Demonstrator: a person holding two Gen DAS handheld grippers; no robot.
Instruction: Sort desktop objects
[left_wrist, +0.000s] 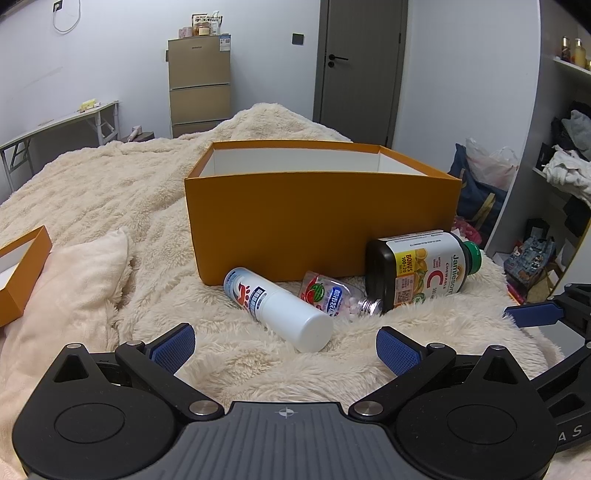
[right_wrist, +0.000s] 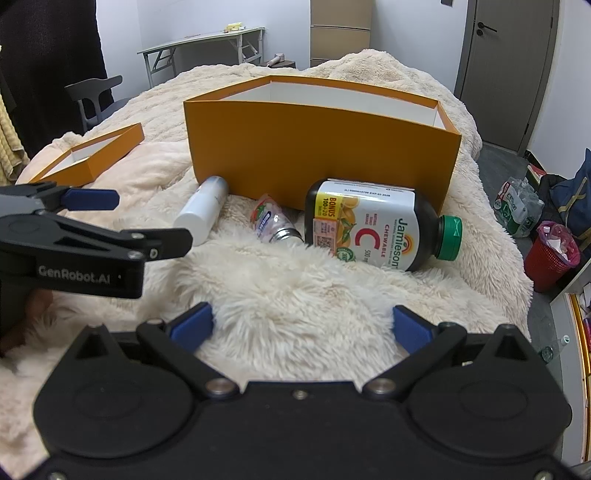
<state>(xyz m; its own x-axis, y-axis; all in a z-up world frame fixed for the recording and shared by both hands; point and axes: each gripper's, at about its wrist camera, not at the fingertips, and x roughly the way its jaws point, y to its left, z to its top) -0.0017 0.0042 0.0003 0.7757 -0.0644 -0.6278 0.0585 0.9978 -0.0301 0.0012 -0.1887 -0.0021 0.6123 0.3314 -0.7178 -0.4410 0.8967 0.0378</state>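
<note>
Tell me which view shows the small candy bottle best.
The left wrist view: the candy bottle lies in full sight, label and pills showing, between the white bottle and vitamin bottle. In the right wrist view, fluffy blanket hides part of it.

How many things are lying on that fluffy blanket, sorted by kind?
Bottles lying on their sides: 3, namely the white spray bottle, the small clear candy bottle and the dark vitamin C bottle.
Orange boxes: 1, the big open box.
Orange lids: 1, the box lid off to the left.
Total: 5
</note>
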